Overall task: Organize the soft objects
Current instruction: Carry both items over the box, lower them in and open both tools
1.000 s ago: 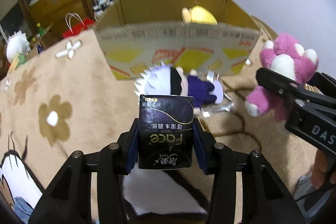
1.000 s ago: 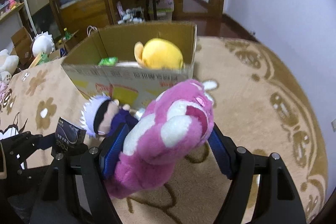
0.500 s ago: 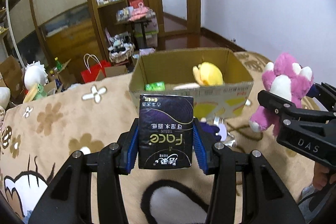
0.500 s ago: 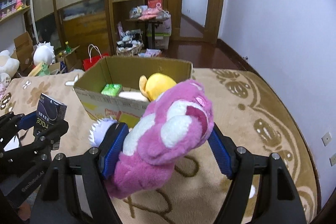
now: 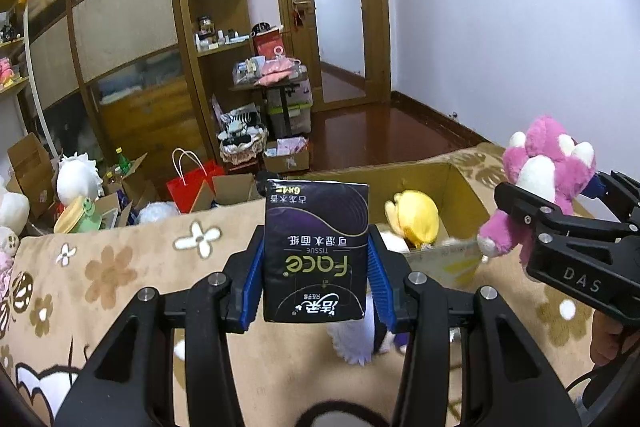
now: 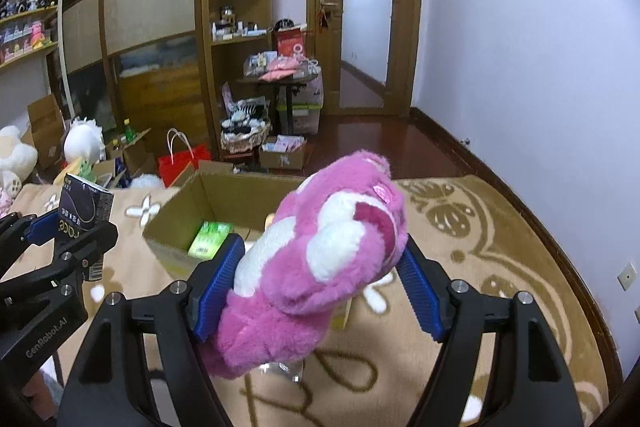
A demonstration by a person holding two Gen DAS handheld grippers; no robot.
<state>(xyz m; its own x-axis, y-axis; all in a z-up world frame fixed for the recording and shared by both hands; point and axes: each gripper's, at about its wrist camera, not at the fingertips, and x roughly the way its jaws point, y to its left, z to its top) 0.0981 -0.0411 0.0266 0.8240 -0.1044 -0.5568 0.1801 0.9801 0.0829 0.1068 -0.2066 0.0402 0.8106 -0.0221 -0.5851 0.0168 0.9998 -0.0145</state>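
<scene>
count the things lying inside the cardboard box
2 visible: a yellow plush at the right end of the cardboard box and a green packet toward its left. More may be hidden behind held items.

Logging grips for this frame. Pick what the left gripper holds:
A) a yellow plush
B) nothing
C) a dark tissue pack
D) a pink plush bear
C: the left gripper is shut on the dark tissue pack, while the right gripper holds the pink plush bear and the yellow plush lies in the cardboard box.

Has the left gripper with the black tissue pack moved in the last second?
Yes. The left gripper rose: the open cardboard box, once above the black tissue pack, now sits behind it.
</scene>
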